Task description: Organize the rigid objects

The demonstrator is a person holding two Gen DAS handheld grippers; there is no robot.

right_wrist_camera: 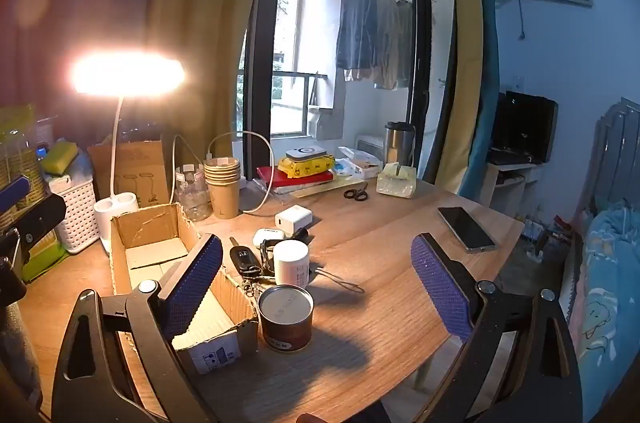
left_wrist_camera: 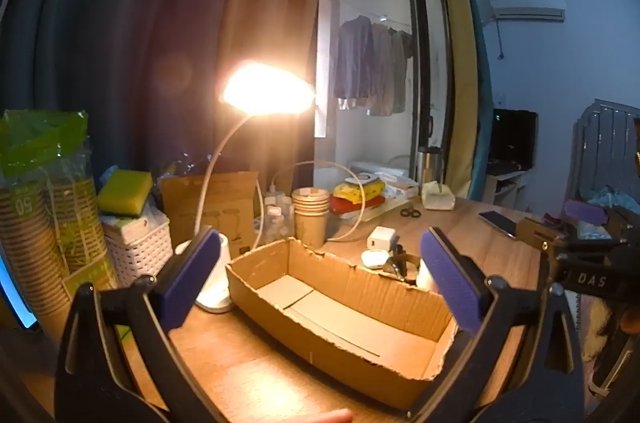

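1. Left wrist view: the left gripper (left_wrist_camera: pixel 320 279) hovers above the wooden table (left_wrist_camera: pixel 460 223) with its jaws spread wide and nothing between the purple pads (left_wrist_camera: pixel 188 283).
2. The cardboard box (left_wrist_camera: pixel 344 339) lies directly between and below the pads, open at the top, and nothing shows inside it.
3. Behind the box's far wall stand a white charger (left_wrist_camera: pixel 382 238), a white earbud case (left_wrist_camera: pixel 375 258) and a partly hidden dark item that cannot be identified.
4. The lit desk lamp (left_wrist_camera: pixel 266 89) rises just left of the box; its white base (left_wrist_camera: pixel 216 287) touches or nearly touches the box's left end.
5. A stack of paper cups (left_wrist_camera: pixel 310 219) stands behind the box; a white basket (left_wrist_camera: pixel 136 247) sits left of the lamp base.
6. The right gripper (left_wrist_camera: pixel 584 223) appears at the right edge, well right of the box.
7. Right wrist view: the right gripper (right_wrist_camera: pixel 316 287) also has its jaws wide apart and grips nothing.
8. The cardboard box (right_wrist_camera: pixel 136 235) lies at the left pad (right_wrist_camera: pixel 192 283), which overlaps its near end.
9. Just right of the box's near corner stands a round tin (right_wrist_camera: pixel 286 317) with a metal lid.
10. Behind the tin stands a white jar (right_wrist_camera: pixel 291 263); a car key (right_wrist_camera: pixel 242 259) lies between the jar and the box.
11. The white charger (right_wrist_camera: pixel 293 215) and earbud case (right_wrist_camera: pixel 267 235) lie beyond the jar.
12. A phone (right_wrist_camera: pixel 466 229) lies well right of the box, near the table edge.
13. Scissors (right_wrist_camera: pixel 357 193) lie at the far side of the table.
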